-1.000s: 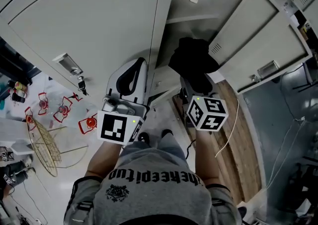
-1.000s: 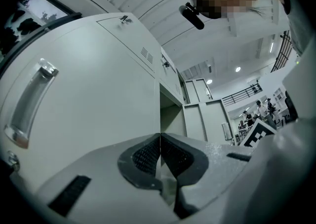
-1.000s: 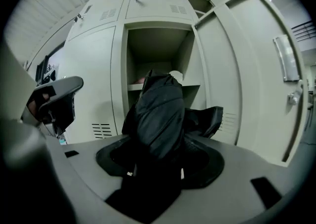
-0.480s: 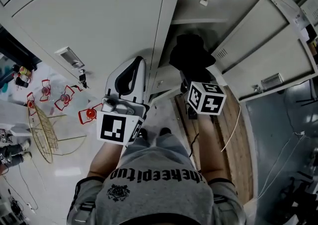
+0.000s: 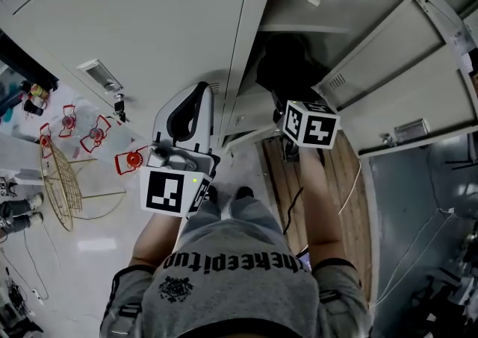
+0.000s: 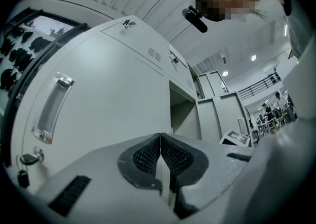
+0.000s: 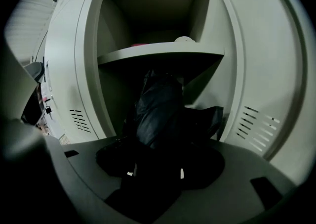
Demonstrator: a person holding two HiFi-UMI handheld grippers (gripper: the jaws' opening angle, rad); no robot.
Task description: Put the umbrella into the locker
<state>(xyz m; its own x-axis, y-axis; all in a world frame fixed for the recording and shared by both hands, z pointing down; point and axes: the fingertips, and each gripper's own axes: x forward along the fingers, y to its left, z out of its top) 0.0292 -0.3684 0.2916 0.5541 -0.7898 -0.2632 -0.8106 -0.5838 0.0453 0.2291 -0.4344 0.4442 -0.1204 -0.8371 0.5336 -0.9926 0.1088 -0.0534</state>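
Head view: umbrella (image 5: 287, 75) is being held by the right tongs (image 5: 293, 109) at the mouth of the locker (image 5: 351, 45), for stowing. Left gripper view: left tongs (image 6: 160, 156) are being held together, empty, aside. Right gripper view: umbrella (image 7: 158, 109) is being clamped by the right tongs (image 7: 150, 173) below the shelf (image 7: 158, 50).

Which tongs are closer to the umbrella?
Right. The right tongs are clamped on the umbrella at the open locker; the left tongs are shut, empty, off to its left by the closed door.

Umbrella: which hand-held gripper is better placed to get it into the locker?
Right. The right hand-held gripper is shut on the black umbrella, which points into the open locker below its shelf. The left hand-held gripper is shut on nothing, facing a closed door.
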